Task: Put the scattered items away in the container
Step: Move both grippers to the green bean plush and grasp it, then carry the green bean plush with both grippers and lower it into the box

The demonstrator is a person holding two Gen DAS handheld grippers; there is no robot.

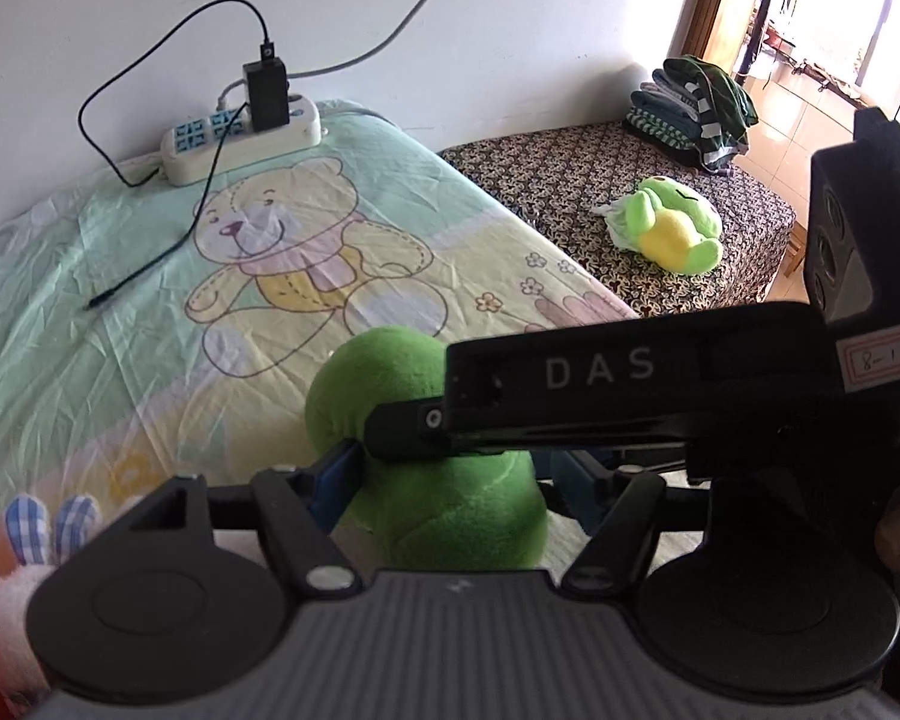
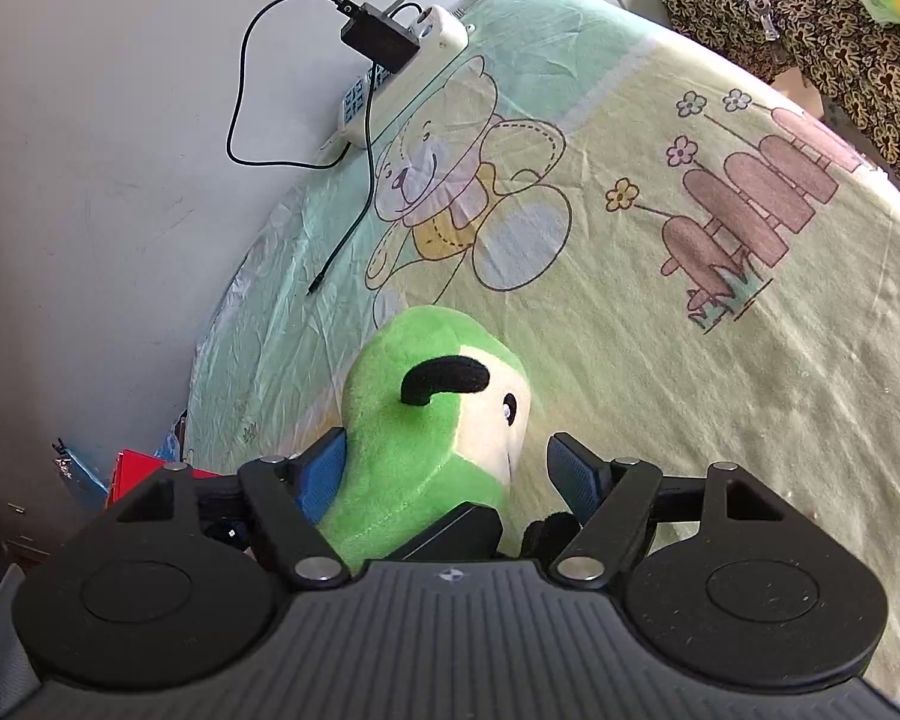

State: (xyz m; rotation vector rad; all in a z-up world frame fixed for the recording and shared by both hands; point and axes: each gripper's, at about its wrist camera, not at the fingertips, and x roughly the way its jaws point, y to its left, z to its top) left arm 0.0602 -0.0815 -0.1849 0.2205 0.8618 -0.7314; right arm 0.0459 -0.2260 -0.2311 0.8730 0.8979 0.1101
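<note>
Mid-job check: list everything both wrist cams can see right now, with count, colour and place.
green plush toy: one, green with cream face, on the bear-print sheet between both sets of fingers
bear-print sheet: one, pale green and yellow, covering the bed
power strip: one, white, by the wall, black charger plugged in
frog plush: one, green and yellow, on the patterned bed
folded clothes: one pile, dark striped, far end
bunny plush: one, white with blue check ears, lower left
left gripper: black, around the toy
right gripper: black, open, around the toy
</note>
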